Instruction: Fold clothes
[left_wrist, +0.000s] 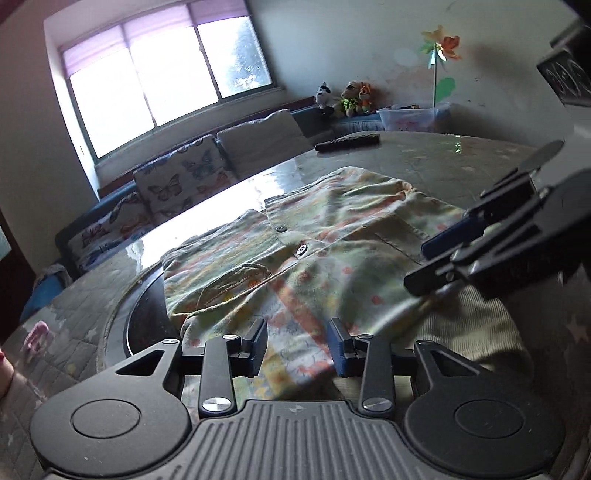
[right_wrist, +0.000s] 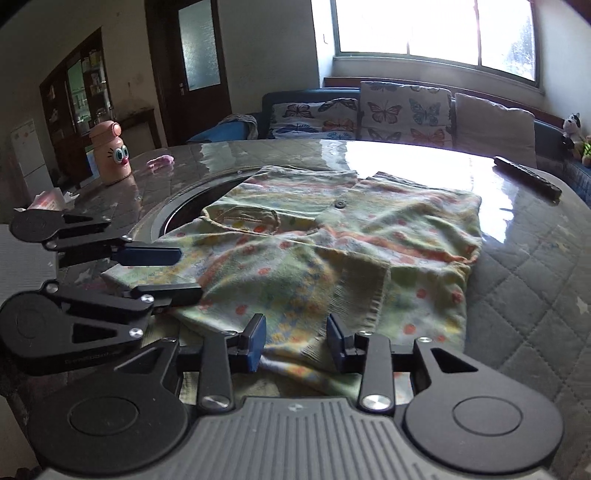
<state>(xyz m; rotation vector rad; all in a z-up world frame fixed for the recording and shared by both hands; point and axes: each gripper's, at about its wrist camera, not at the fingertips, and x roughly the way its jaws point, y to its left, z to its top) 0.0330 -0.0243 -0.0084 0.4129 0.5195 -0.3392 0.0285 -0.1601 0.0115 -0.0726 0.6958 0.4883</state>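
A soft, rumpled floral shirt (left_wrist: 306, 243) with dark round buttons lies partly folded on the glossy quilted bench (left_wrist: 461, 155); its ribbed cuff sits nearest. The left gripper (left_wrist: 297, 345) and right gripper (right_wrist: 295, 341) hover over its near edge, jaws apart, holding nothing; a slim black remote (right_wrist: 526, 176) rests beyond.

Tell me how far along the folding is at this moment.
Partly done: the floral shirt lies on the table with its sides already turned in and a ribbed cuff lying across the front. In hand: nothing; the left gripper and right gripper both hover at the near hem, jaws open and apart. Left: grasping the hem and folding the shirt up into a compact bundle.
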